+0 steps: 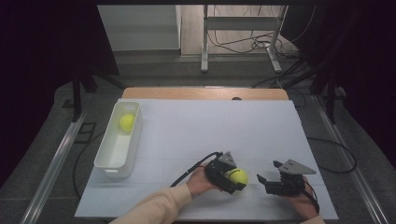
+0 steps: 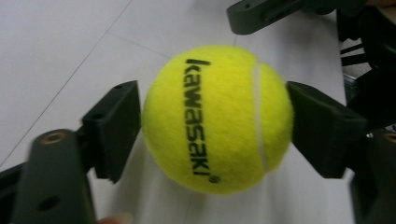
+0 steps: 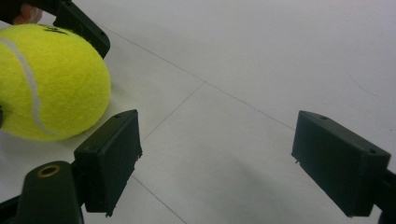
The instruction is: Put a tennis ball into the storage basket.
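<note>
We have the tennis ball [image 2: 217, 119] clamped between the left tool's [image 1: 232, 178] pads, near the counter's [image 1: 215, 126] near edge. Round felt could slip out on the way left to the white bin [image 1: 118, 140]. The right tool [image 1: 271, 181] stands open, empty, close enough to bump.

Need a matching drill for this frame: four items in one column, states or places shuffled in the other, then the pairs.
Items:
1. left gripper
2. right gripper
3. yellow felt tennis ball printed "kawasaki"
4. second yellow tennis ball

States or places:
A. lies in the white oblong plastic bin at the table's left
B. jaws spread, nothing between them
C. jaws closed against a ball on both sides
D. sits between two black jaws near the table's front edge

Pairs: 1-C, 2-B, 3-D, 4-A
</note>
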